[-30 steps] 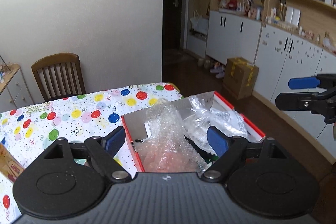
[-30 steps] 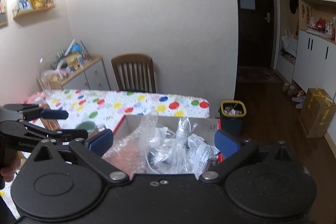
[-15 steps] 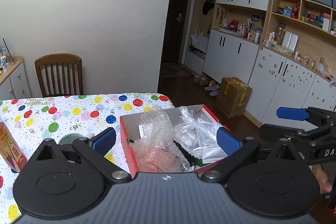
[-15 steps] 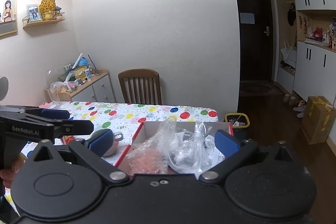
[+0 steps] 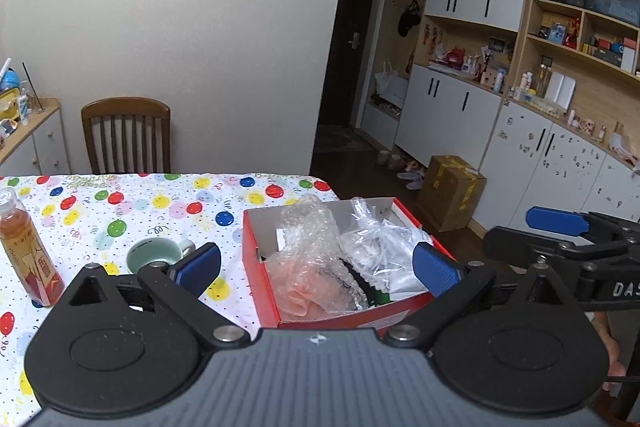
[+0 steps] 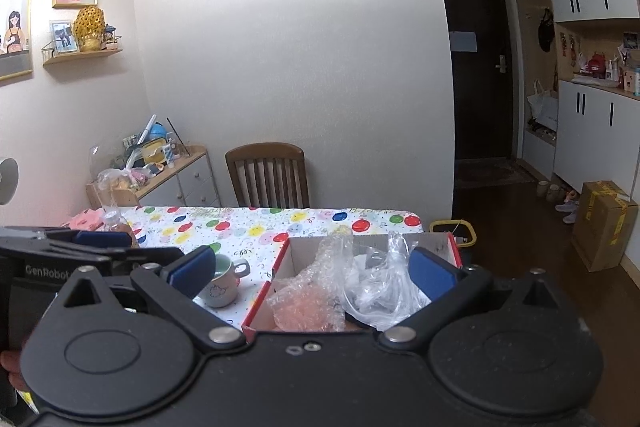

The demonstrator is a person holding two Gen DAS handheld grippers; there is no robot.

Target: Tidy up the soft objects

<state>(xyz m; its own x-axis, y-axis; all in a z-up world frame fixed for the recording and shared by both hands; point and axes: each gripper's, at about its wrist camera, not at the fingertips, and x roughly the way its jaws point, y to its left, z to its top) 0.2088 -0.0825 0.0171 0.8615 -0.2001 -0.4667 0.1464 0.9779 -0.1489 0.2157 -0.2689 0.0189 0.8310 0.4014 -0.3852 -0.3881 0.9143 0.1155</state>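
Left wrist view: my left gripper stands wide, nothing between its pads, held back from the box at lower centre. The bubble wrap and plastic bags sit heaped in the box, rising above its rim. The box stands at the right edge of the counter; I judge that a hard push from the left could slide it off. The cup and bottle at lower left stand close enough to be clipped by my left finger if I swing that way.

Right wrist view: my right gripper is likewise wide and empty, with the box ahead at lower centre. The left gripper crowds in at the left edge, so I risk a clash if both reach in together. Thin plastic could slip from the pads or drag its neighbours out.
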